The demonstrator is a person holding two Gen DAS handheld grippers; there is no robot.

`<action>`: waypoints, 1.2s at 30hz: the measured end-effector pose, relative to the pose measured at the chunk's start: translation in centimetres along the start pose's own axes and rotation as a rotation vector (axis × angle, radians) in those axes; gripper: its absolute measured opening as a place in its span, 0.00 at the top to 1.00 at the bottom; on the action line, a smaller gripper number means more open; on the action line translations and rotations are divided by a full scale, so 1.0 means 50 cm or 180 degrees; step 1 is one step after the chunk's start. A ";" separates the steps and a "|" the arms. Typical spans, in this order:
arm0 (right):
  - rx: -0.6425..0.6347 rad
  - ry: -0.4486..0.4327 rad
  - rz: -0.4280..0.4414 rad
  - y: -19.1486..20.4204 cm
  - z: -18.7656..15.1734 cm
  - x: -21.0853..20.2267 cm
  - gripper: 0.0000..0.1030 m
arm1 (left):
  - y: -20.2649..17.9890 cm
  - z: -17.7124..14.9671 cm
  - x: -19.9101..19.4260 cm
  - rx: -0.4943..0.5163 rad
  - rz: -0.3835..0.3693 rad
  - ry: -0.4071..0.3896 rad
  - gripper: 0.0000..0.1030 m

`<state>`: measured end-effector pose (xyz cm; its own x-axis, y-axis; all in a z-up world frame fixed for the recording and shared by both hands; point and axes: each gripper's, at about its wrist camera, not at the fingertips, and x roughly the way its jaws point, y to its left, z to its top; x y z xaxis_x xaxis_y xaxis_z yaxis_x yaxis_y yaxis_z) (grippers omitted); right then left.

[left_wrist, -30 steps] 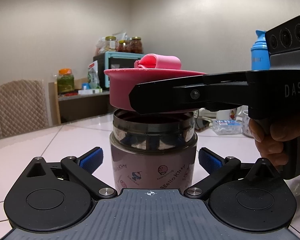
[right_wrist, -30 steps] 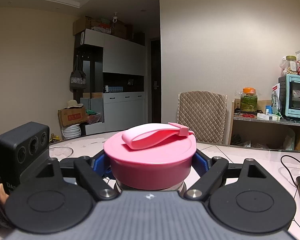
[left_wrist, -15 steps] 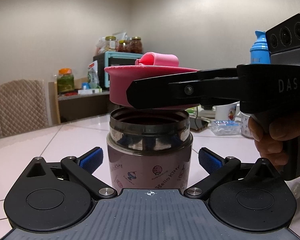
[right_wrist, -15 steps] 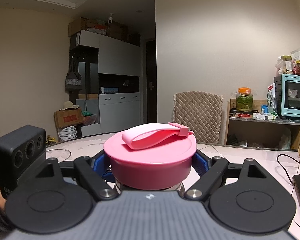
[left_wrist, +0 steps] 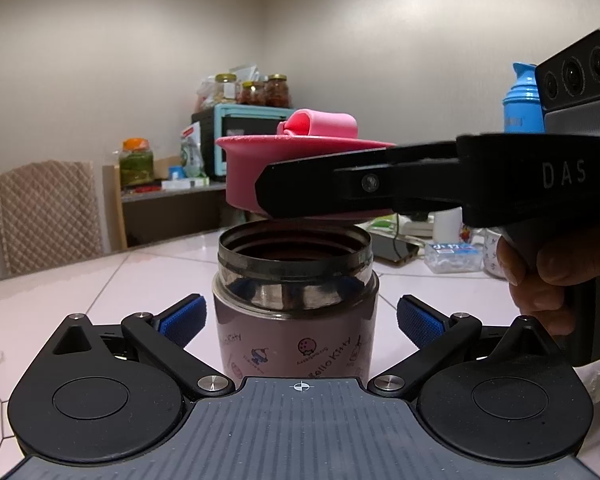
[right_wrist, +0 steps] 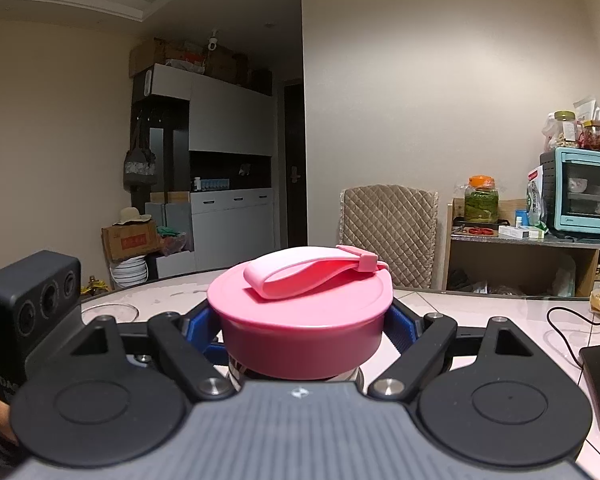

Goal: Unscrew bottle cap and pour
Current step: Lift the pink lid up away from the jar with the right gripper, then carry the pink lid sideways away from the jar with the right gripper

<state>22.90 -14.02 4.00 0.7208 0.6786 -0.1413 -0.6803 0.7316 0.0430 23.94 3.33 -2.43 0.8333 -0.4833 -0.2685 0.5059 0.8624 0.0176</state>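
Just above bottle (left_wrist: 296, 300), cap (right_wrist: 304, 312) in right gripper (right_wrist: 304, 332)

Plain beige walls (right_wrist: 440, 80) meet a white ceiling with a stepped cornice (right_wrist: 100, 0). Near is a white tiled table (left_wrist: 80, 292). A quilted chair (right_wrist: 388, 228) stands at its far edge. Right of the chair, a wooden shelf (right_wrist: 520, 248) carries a green jar (right_wrist: 481, 200) and a teal oven (right_wrist: 584, 196) topped with jars (right_wrist: 580, 132). Far left stands a white cabinet (right_wrist: 220, 184) with boxes on top, a dark doorway (right_wrist: 295, 160) beside it, and a cardboard box (right_wrist: 130, 240) on the floor.
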 end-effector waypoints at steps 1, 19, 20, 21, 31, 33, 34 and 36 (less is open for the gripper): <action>0.0001 -0.0002 0.0001 0.000 0.000 0.000 0.18 | -0.001 0.000 -0.002 -0.0007 0.0009 0.0000 0.00; 0.0074 -0.0029 -0.0020 -0.011 -0.001 -0.013 0.17 | -0.026 0.000 -0.016 -0.0072 0.0214 0.0013 0.00; 0.0082 -0.0035 -0.0020 -0.013 -0.001 -0.014 0.17 | -0.027 0.000 -0.018 -0.0077 0.0218 0.0010 0.00; 0.0082 -0.0040 -0.0029 -0.013 -0.001 -0.016 0.17 | -0.030 0.000 -0.018 -0.0084 0.0230 0.0013 0.00; 0.0130 -0.0065 -0.0083 -0.025 -0.002 -0.028 0.17 | -0.053 -0.001 -0.023 -0.0086 0.0399 0.0035 0.00; 0.0140 -0.0068 -0.0108 -0.026 -0.004 -0.033 0.17 | -0.056 0.000 -0.024 -0.0092 0.0437 0.0031 0.00; 0.0143 -0.0065 -0.0117 -0.026 -0.005 -0.035 0.17 | -0.057 0.000 -0.024 -0.0095 0.0455 0.0029 0.00; 0.0152 -0.0062 -0.0130 -0.028 -0.006 -0.037 0.17 | -0.060 0.002 -0.024 -0.0116 0.0478 0.0025 0.00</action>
<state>22.49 -16.32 3.92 0.7506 0.6489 -0.1246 -0.6436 0.7607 0.0847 21.44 1.34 -2.08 0.8971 -0.3474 -0.2730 0.3671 0.9299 0.0231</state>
